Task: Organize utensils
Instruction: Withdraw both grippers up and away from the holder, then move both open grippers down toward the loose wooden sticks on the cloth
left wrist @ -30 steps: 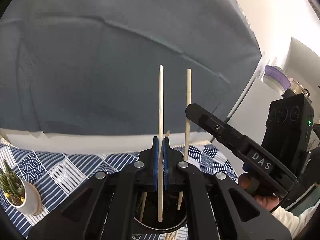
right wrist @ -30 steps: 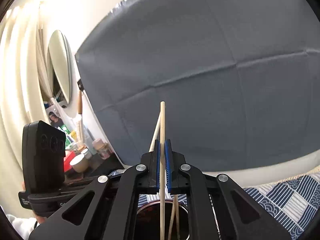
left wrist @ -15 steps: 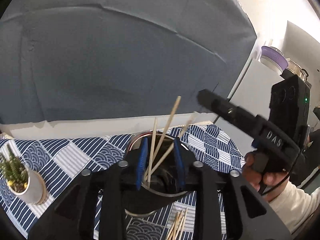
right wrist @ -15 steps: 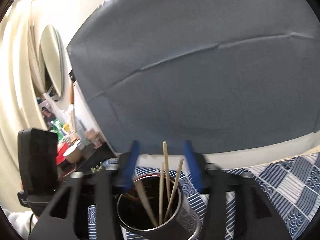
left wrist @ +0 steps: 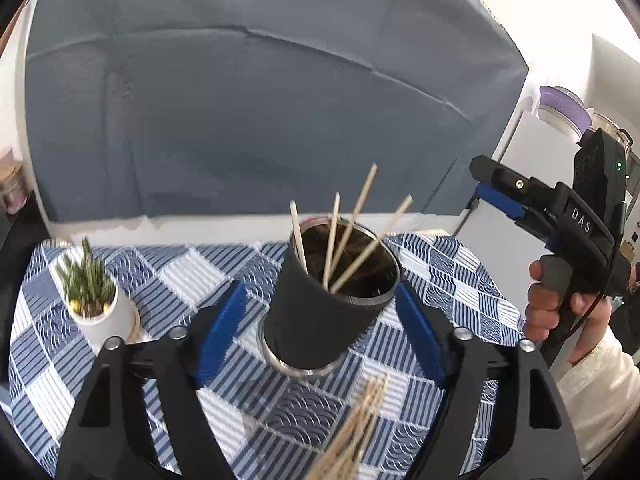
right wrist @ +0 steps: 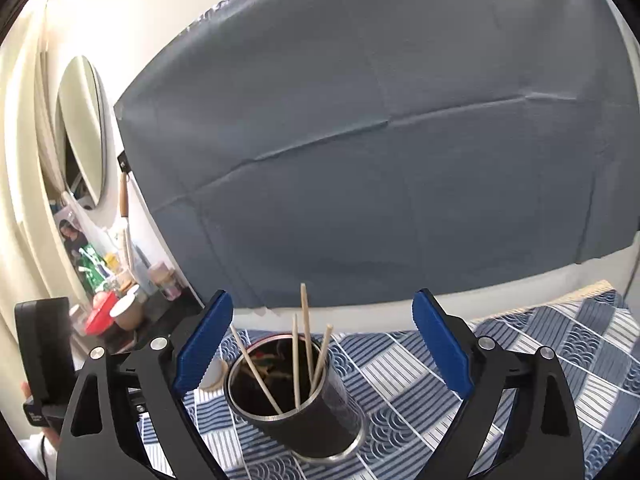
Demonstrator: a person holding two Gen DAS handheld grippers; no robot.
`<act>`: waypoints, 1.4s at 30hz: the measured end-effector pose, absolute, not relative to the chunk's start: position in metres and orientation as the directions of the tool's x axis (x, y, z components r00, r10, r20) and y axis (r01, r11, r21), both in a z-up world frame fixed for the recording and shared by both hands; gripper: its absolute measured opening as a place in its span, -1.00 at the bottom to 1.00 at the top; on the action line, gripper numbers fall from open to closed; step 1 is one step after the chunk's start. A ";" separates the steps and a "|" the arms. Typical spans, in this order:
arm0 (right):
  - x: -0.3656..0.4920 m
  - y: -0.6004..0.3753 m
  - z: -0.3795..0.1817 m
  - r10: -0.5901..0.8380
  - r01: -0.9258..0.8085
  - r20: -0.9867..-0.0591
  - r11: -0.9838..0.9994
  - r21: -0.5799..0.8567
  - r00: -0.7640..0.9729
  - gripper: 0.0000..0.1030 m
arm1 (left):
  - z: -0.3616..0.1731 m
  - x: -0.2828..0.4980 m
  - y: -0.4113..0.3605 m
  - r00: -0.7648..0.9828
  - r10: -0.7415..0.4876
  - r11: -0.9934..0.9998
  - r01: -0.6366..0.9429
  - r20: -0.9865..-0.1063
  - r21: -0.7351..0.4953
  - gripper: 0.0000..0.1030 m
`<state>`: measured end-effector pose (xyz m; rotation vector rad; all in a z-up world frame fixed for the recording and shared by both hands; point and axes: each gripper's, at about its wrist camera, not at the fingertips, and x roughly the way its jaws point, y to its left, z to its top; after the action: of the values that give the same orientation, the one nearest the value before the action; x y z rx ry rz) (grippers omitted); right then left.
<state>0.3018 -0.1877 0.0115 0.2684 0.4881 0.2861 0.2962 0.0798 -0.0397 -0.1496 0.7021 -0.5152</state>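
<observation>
With four chopsticks (left wrist: 352, 236) now leaning in the black cup (left wrist: 320, 312) and both the left gripper (left wrist: 320, 320) and right gripper (right wrist: 322, 344) just opened wide and empty, reach next for the loose bundle (left wrist: 356, 424) lying before the cup, pinching one stick mid-length.

Wrinkled grey-blue fabric backdrop (right wrist: 400, 140) hangs on bright cream wall (right wrist: 160, 8); oval wall mirror (right wrist: 82, 128) left, white cabinet (left wrist: 532, 148) right.

Patterned tablecloth (left wrist: 192, 264) under cup (left wrist: 320, 320), plant pot (left wrist: 108, 316)
</observation>
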 end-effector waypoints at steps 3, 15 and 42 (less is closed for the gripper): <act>0.283 -0.192 0.014 0.305 -0.180 -0.437 0.936 0.303 0.846 0.72 | -0.043 0.279 0.081 0.637 -0.484 0.874 0.389 -0.600 -0.291 0.82; 0.206 -0.198 -0.005 0.321 -0.199 -0.512 0.939 0.280 0.797 0.75 | -0.083 0.211 0.076 0.559 -0.378 0.918 0.329 -0.738 -0.221 0.89; 0.200 -0.123 -0.142 0.103 0.063 -0.904 0.988 0.142 0.415 0.75 | -0.166 0.247 0.097 0.269 -0.362 0.827 0.535 -0.893 -0.174 0.89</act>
<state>0.2005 -0.1230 -0.1417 0.1625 1.1438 0.0257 0.2468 0.0965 -0.1660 0.1741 1.1494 -0.6086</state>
